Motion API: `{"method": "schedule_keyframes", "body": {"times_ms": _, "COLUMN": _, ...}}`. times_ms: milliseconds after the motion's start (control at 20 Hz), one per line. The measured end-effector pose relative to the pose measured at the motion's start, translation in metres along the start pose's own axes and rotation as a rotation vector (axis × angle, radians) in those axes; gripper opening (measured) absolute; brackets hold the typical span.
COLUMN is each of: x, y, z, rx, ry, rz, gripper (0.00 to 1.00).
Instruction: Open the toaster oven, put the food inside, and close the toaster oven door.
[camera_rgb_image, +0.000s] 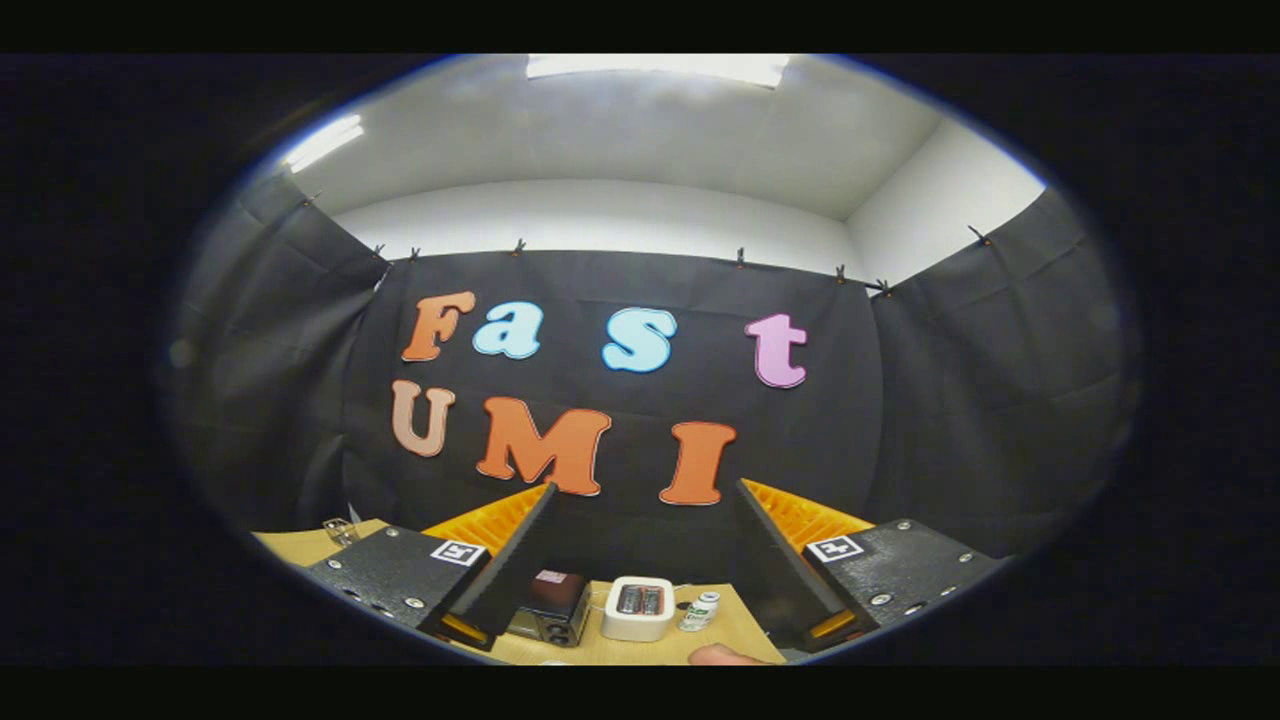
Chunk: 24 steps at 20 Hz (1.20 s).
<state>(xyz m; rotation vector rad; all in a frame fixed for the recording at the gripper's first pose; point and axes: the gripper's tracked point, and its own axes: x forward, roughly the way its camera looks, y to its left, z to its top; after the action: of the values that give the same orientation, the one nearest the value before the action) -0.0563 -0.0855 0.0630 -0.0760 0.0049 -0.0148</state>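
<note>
Wooden table (735, 625), white toaster oven (638, 607) beyond the fingers, gripper (645, 560) spread wide — nothing between.

The gripper (645, 520) has two long flat fingers (515, 560) that stand wide apart with nothing between them. Each finger looks like a thin slanted wall and has rows of little ridges on its outer side. Behind each finger is a flat, rough block. Each block has small round silver screws (415, 602) along its edges. Each block also has a white square sticker (458, 552) with a black blocky pattern on it.
</note>
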Motion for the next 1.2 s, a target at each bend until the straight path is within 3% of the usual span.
{"method": "schedule_keyframes", "body": {"times_ms": 700, "x": 0.012, "y": 0.018, "z": -0.009, "rx": 0.011, "ry": 0.03, "rz": 0.053, "gripper": 1.0}}
{"method": "schedule_keyframes", "body": {"times_ms": 1200, "x": 0.017, "y": 0.016, "z": -0.018, "rx": 0.027, "ry": 0.046, "rz": 0.047, "gripper": 1.0}}
